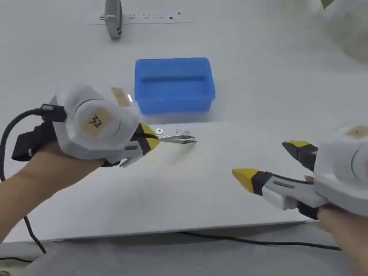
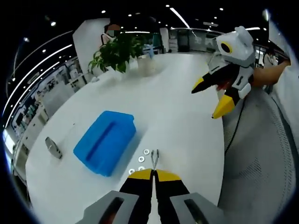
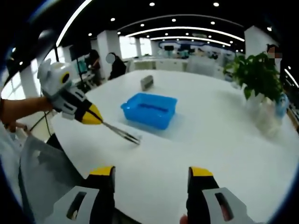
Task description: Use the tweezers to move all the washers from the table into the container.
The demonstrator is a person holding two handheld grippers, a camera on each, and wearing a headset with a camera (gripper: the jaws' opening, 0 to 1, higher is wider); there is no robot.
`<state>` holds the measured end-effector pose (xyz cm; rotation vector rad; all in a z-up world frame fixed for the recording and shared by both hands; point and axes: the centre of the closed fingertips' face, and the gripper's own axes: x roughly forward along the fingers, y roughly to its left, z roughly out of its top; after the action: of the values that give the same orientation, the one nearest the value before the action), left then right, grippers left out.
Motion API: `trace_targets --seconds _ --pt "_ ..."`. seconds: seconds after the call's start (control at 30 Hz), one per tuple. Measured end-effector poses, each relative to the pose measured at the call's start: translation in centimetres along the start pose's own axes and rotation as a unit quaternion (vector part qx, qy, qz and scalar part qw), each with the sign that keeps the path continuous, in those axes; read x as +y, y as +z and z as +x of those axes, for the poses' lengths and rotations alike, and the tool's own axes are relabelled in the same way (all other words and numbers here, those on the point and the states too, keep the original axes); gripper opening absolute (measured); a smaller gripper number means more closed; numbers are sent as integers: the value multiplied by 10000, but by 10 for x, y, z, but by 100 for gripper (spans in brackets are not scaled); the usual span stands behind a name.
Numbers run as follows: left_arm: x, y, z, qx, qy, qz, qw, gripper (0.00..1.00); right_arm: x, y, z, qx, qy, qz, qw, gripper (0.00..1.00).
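Observation:
Several small steel washers lie in a short row on the white table just in front of the blue container, which looks empty. My left gripper is shut on a pair of thin metal tweezers. The tweezer tips rest beside the washers at the right end of the row; whether they hold one is too small to tell. My right gripper hovers open at the right, with nothing between its jaws.
A grey metal block and a white power strip sit at the table's far edge. A potted plant stands further off. A black cable runs along the near table edge.

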<state>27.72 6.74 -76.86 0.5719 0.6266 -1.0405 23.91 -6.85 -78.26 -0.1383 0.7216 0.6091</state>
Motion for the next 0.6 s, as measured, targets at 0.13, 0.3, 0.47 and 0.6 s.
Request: trace_targets --seconds 0.13,0.3,0.47,0.6 --pt "-6 14 -8 -98 -60 188 9998 0 22 1 8 152 488 -508 9974 43" --pt "-18 20 -12 -30 -317 669 9973 0 51 15 30 260 1287 -1145 9847 30" --pt "-28 19 -12 68 -575 1152 9917 0 74 29 57 250 1822 -1779 9667 25" --pt "-34 20 -11 125 -802 1284 9884 0 82 35 75 283 1968 -2431 9494 23"
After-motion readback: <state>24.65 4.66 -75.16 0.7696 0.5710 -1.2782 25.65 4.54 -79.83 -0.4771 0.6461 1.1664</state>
